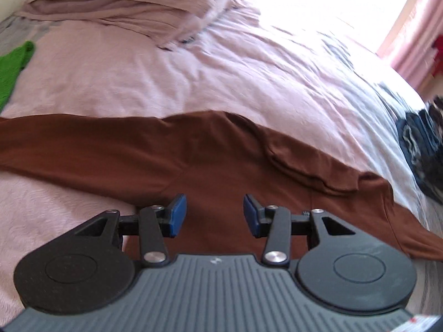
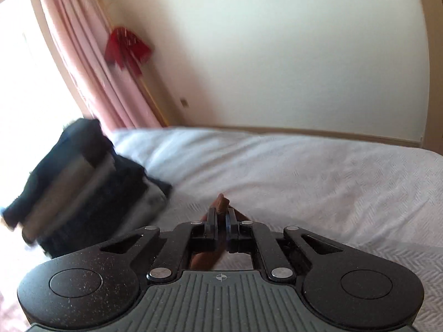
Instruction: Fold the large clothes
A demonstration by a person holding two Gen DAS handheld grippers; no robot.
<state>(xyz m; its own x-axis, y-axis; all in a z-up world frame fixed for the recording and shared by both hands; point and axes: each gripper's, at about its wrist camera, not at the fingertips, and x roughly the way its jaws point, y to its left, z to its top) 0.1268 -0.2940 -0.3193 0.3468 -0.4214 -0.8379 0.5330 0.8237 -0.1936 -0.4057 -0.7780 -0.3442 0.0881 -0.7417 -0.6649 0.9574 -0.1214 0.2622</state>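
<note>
A large brown long-sleeved garment [image 1: 193, 160] lies spread across the pink bed cover, one sleeve stretched out to the left and part of it folded over at the right. My left gripper [image 1: 214, 215] hovers just above its body with the blue pads [image 1: 177, 213] wide apart and nothing between them. In the right wrist view my right gripper [image 2: 221, 218] is shut on a pinch of the brown garment [image 2: 221, 203], which pokes up between the fingers; more brown cloth shows under the jaws. The rest of the garment is hidden there.
Pink pillows [image 1: 124, 2] are stacked at the head of the bed. A green cloth [image 1: 13, 66] lies at the left edge. A dark folded pile of clothes [image 1: 420, 149] [image 2: 83, 191] sits near the bed's window side. Pink curtain [image 2: 91, 63] and cream wall [image 2: 277, 55] lie beyond.
</note>
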